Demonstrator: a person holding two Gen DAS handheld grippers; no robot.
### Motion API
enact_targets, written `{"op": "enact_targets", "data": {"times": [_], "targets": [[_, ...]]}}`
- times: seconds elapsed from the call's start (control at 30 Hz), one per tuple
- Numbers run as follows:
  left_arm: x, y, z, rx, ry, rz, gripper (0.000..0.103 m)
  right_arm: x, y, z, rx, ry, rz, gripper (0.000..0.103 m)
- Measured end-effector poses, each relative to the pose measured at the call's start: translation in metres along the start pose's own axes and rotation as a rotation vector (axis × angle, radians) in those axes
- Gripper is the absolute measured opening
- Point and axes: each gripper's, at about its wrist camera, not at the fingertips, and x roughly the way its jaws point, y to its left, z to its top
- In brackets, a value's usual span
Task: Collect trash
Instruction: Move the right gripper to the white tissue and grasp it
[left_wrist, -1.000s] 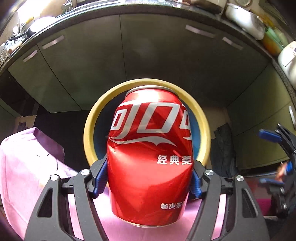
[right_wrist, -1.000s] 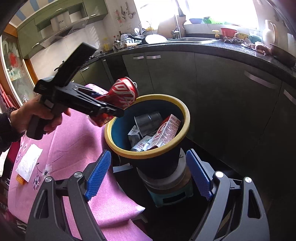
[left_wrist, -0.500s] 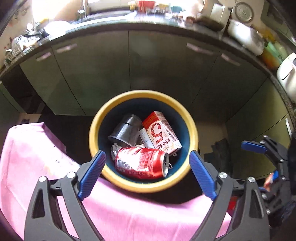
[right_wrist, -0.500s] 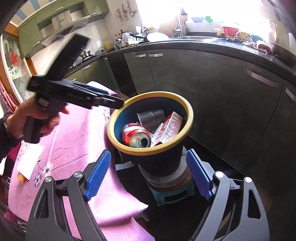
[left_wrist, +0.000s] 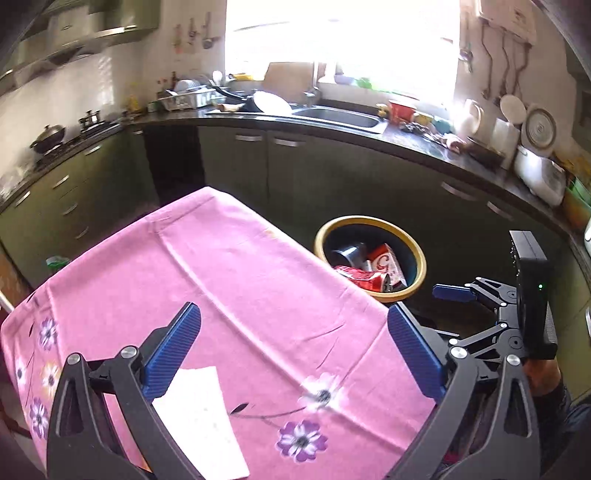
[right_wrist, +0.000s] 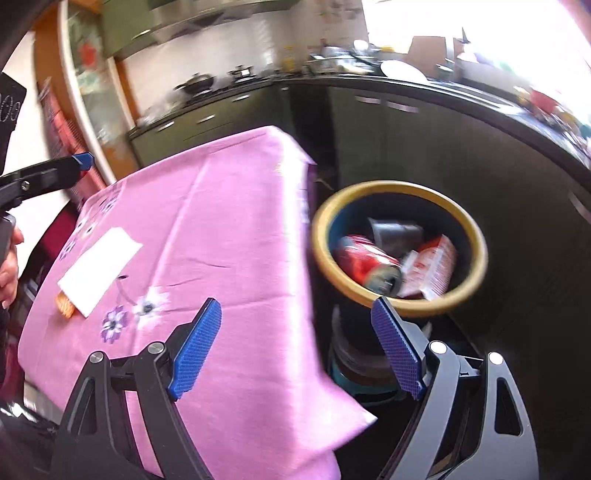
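A dark bin with a yellow rim (left_wrist: 370, 220) (right_wrist: 399, 186) stands on the floor beside the table. In it lie a red can (left_wrist: 364, 277) (right_wrist: 364, 258), a red-and-white carton (left_wrist: 386, 260) (right_wrist: 430, 266) and a grey cup (left_wrist: 349, 254) (right_wrist: 397, 232). My left gripper (left_wrist: 295, 350) is open and empty over the pink tablecloth (left_wrist: 229, 280) (right_wrist: 207, 229). A white paper (left_wrist: 201, 417) (right_wrist: 99, 266) lies on the cloth by its left finger. My right gripper (right_wrist: 295, 347) is open and empty above the cloth's edge near the bin.
A small orange scrap (right_wrist: 63, 304) lies by the paper. Dark green cabinets (left_wrist: 314, 173) and a cluttered counter with a sink (left_wrist: 343, 116) run behind the bin. The bin rests on a round stand (right_wrist: 354, 365). The right gripper shows in the left view (left_wrist: 498, 310).
The left gripper let the red can fall into the bin, then drew back over the table. The right gripper has swung left, toward the tablecloth.
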Motion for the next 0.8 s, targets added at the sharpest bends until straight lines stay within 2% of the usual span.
{"op": "enact_targets", "data": {"times": [0.1, 0.17, 0.27, 0.37, 0.57, 0.8], "targets": [[-0.030, 0.029, -0.021, -0.075, -0.022, 0.077, 0.096, 0.010, 0.037, 0.018, -0.113, 0.010, 0.113, 0.083], [-0.042, 0.050, -0.035, -0.117, -0.021, 0.123, 0.096, 0.021, 0.066, 0.028, -0.196, 0.023, 0.179, 0.088], [-0.059, 0.075, -0.054, -0.183, -0.030, 0.178, 0.096, 0.042, 0.112, 0.036, -0.322, 0.055, 0.304, 0.088], [-0.070, 0.097, -0.072, -0.246, -0.041, 0.215, 0.096, 0.065, 0.150, 0.037, -0.426, 0.103, 0.381, 0.088], [-0.087, 0.119, -0.097, -0.312, -0.058, 0.283, 0.096, 0.106, 0.196, 0.040, -0.574, 0.161, 0.448, 0.088], [-0.091, 0.125, -0.107, -0.337, -0.055, 0.294, 0.096, 0.147, 0.204, 0.048, -0.628, 0.241, 0.493, 0.088]]}}
